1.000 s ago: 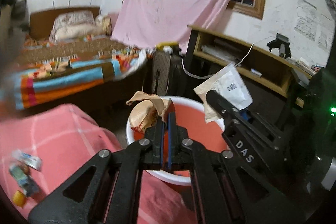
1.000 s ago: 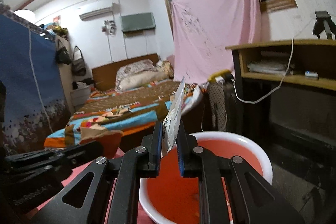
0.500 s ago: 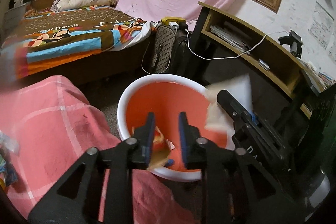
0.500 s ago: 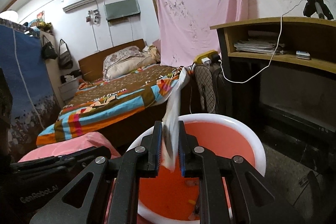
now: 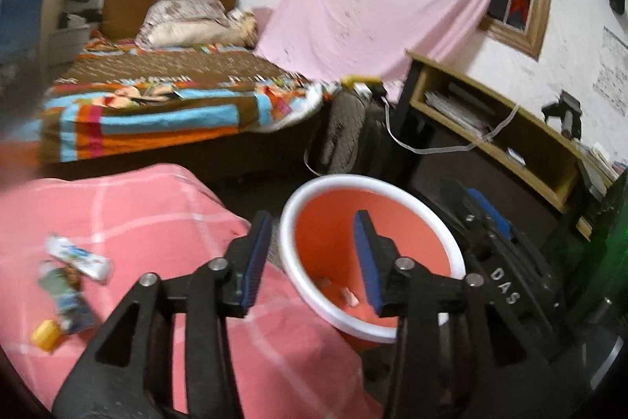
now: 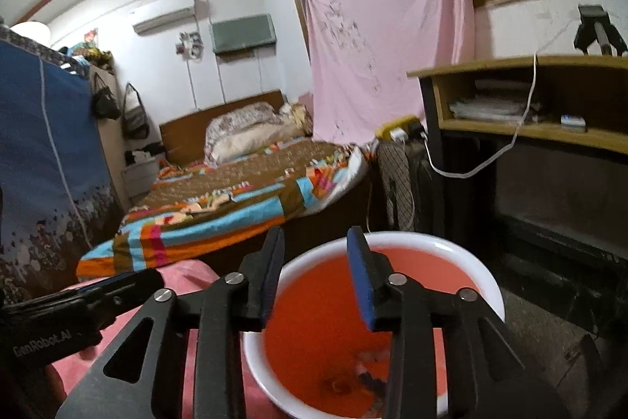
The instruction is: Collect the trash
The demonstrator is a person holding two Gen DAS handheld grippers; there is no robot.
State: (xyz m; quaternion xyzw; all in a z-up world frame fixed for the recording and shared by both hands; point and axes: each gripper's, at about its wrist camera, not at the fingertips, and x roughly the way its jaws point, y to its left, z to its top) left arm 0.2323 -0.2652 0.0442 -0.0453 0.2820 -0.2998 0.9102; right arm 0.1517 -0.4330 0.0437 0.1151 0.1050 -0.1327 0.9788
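An orange bin with a white rim [image 5: 310, 191] [image 6: 451, 248] stands on the floor beside the pink checked cloth [image 5: 157, 222]. Bits of trash [image 5: 347, 295] [image 6: 365, 374] lie at its bottom. My left gripper [image 5: 312, 242] hovers over the bin's near rim, its jaws opening with nothing between them. My right gripper [image 6: 316, 260] hangs above the bin, jaws opening too, nothing between them; in the left wrist view it shows to the right of the bin [image 5: 486, 218]. On the cloth at the left lie a white wrapper [image 5: 76, 258], a dark packet [image 5: 64, 295] and a small yellow piece [image 5: 46, 335].
A bed with a striped blanket [image 5: 165, 112] fills the back. A dark bag [image 5: 345, 140] and a wooden shelf desk [image 5: 490, 128] with a white cable stand behind the bin. A blue wardrobe cover [image 6: 43, 163] is at the left.
Both grippers let go of their trash: the brown crumpled paper left the left one, the white packet left the right one, both dropping into the bin. Both sets of jaws now stand apart. The left view has swung left.
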